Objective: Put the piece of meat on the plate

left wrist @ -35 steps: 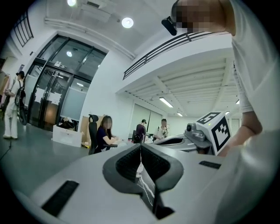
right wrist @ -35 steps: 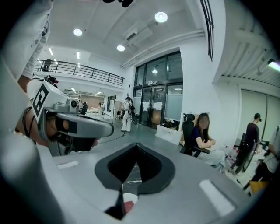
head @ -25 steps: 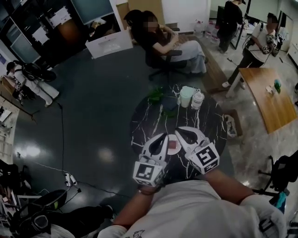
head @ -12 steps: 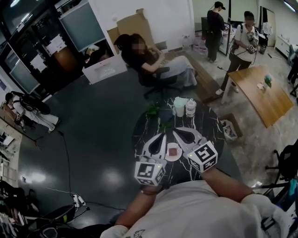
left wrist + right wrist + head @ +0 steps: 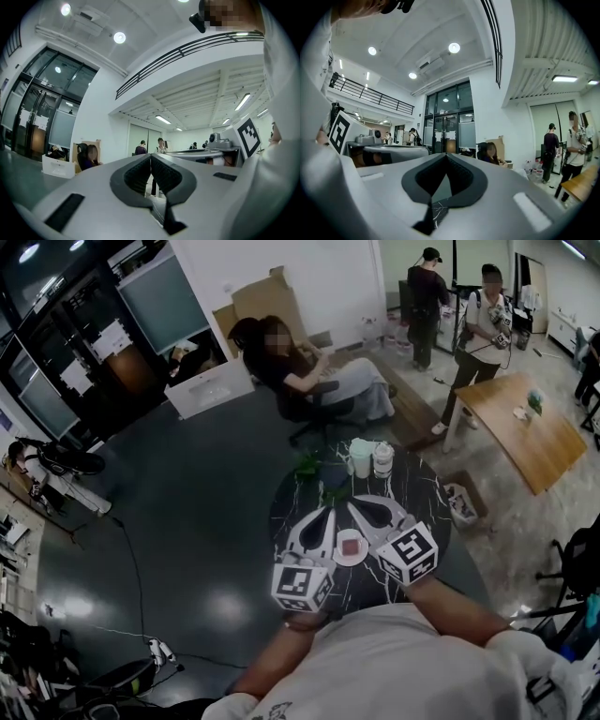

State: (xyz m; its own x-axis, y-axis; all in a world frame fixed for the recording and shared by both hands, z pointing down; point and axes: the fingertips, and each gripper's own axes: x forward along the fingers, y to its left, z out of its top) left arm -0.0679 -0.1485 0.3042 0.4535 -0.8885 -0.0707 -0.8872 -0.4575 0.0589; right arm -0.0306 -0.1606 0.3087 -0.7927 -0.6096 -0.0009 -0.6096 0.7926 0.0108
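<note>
At the lower centre of the head view, the left gripper (image 5: 327,515) and the right gripper (image 5: 355,506) are both pressed together and empty. Between them the piece of meat (image 5: 351,545) lies on the plate (image 5: 349,562), on the dark bench (image 5: 424,495). Farther up stands a white cup (image 5: 361,458).

We see right gripper (image 5: 446,155) | jaws together, nothing between | table (image 5: 437,212) below (marbled) | person (image 5: 491,153) seated beyond | bystanders (image 5: 574,140) standing farther off

The left gripper (image 5: 329,513) and right gripper (image 5: 353,506) have been raised above the table (image 5: 298,495). The head view has been tilted upward; more of the far room is shown.
</note>
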